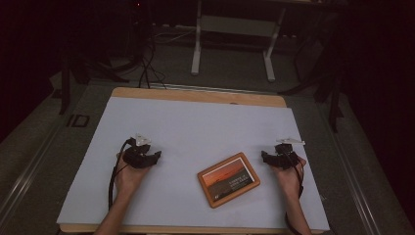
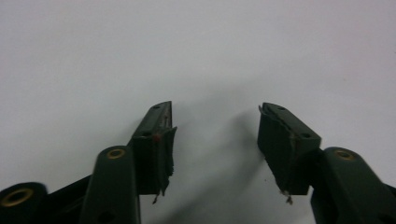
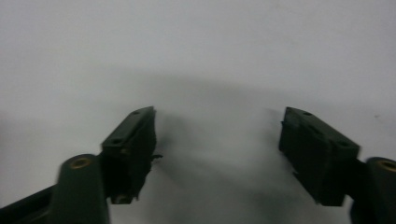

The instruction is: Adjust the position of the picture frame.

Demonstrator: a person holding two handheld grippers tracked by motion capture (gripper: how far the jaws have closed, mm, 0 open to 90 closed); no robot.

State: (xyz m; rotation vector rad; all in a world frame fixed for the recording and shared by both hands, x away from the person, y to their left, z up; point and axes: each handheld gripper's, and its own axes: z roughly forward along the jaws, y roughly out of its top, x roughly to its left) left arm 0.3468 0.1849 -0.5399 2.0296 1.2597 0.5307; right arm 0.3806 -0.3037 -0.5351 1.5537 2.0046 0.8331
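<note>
A wooden-framed picture (image 1: 228, 179) with an orange sunset image lies flat on the white table cover (image 1: 195, 127), near the front and right of centre. My left gripper (image 1: 146, 154) rests on the cover to the picture's left, held by a hand; in the left gripper view its jaws stand apart over bare white surface, the left gripper (image 2: 215, 109) open and holding nothing. My right gripper (image 1: 275, 154) sits just right of the picture's upper corner. In the right gripper view the right gripper (image 3: 218, 114) is wide open over bare cover.
The cover lies on a wooden table whose far edge (image 1: 195, 94) shows bare. Beyond it, on the dark floor, stand white desk legs (image 1: 196, 54), cables (image 1: 147, 63) and dark stands.
</note>
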